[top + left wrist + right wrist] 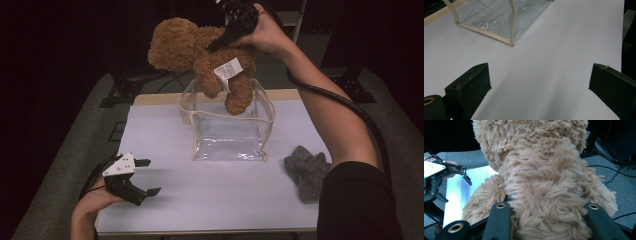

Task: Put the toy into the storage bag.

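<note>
A brown teddy bear [200,55] with a white tag hangs in the air above a clear plastic bag [227,122] that stands open on the white table [165,200]. My right gripper [225,37] is shut on the bear's body, and one bear leg dips into the bag's mouth. In the right gripper view the bear's fur [541,177] is pressed between both jaws. My left gripper [147,176] rests open near the table's front left, nothing between its fingers. Its own view shows the bag's corner [499,27] ahead.
A grey cloth [306,170] lies on the table's right side near the front. Dark stands and cables sit on the floor beyond the table's far edge.
</note>
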Available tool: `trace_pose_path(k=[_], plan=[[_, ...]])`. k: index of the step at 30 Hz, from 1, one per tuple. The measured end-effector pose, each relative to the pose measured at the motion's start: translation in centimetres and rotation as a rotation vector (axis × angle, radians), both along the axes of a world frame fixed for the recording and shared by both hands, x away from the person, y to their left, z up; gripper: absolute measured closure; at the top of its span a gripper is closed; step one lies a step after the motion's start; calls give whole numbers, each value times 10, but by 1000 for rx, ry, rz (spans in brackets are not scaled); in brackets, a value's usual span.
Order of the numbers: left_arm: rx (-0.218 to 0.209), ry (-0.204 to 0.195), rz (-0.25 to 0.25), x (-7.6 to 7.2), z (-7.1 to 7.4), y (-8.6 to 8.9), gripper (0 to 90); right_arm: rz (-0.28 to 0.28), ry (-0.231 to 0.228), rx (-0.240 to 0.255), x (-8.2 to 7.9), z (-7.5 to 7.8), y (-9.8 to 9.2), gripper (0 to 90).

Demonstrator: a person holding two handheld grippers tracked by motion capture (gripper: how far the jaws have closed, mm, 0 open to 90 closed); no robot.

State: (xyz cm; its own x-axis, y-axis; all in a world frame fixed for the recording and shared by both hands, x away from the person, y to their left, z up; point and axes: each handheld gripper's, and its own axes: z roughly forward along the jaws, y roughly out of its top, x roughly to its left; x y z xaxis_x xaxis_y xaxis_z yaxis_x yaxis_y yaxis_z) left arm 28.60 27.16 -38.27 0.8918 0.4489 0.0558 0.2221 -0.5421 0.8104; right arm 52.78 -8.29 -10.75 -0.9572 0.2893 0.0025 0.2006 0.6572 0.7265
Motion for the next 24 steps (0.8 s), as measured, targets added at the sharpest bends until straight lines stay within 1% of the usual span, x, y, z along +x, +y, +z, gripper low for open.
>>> trace_pose_path(k=[3,7,12,15,18,20,24], plan=[[0,5,3,0,-1,0,30,9,2,-6,-1,-4,3,581],[3,7,0,0,-1,0,30,24,4,-8,-7,-8,6,579],[3,4,-1,-1,-1,0,30,40,11,-4,-17,-13,5,579],[1,6,0,-1,-1,-1,30,51,21,7,-23,-17,2,578],[4,11,-2,-1,-1,-2,30,56,36,24,-28,-24,-2,578],[13,12,-6,-1,-1,-2,30,60,46,23,-31,-30,-4,578],[14,14,-8,0,-2,-3,30,61,64,28,-31,-41,-8,578]])
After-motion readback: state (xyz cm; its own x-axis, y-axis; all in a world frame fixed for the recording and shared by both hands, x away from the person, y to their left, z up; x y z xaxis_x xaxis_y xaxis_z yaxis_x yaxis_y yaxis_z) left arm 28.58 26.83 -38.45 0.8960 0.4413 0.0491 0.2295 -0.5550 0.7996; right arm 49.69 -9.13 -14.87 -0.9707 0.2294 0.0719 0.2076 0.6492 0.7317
